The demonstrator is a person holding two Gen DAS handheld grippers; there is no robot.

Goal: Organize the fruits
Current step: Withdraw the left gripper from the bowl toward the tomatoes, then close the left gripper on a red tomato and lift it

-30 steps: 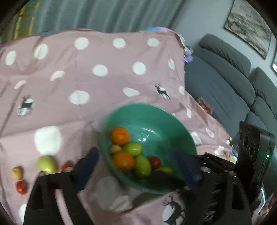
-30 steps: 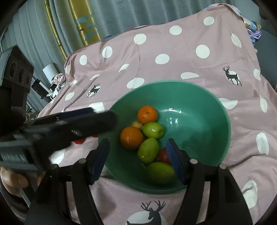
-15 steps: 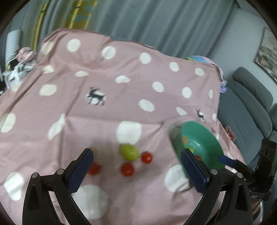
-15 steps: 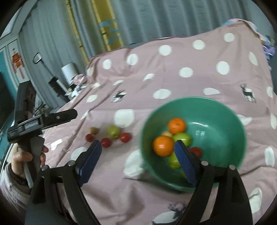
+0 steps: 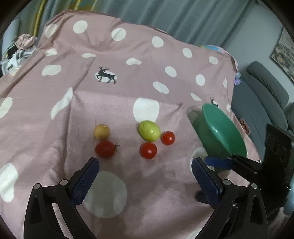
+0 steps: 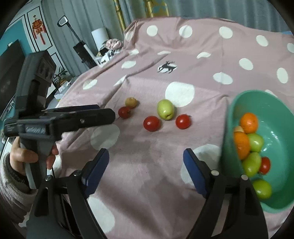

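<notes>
Left wrist view: left gripper (image 5: 144, 173) is spread wide w/ nothing between its pads; five loose fruits sit ahead on the pink dotted cloth (image 5: 55, 147), so I'd drop onto the nearest tomato (image 5: 148, 150) and squeeze gently. Right wrist view: right gripper (image 6: 146, 170) is closing on nothing, green bowl (image 6: 238, 99) w/ sorted fruit beside it, curtains (image 6: 202, 9) behind.

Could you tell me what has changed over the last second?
Both grippers swung from the green bowl toward the loose fruit on the cloth. The left gripper is open and empty; the right gripper, also empty, is closing slightly. Bowl and fruit stayed put.
</notes>
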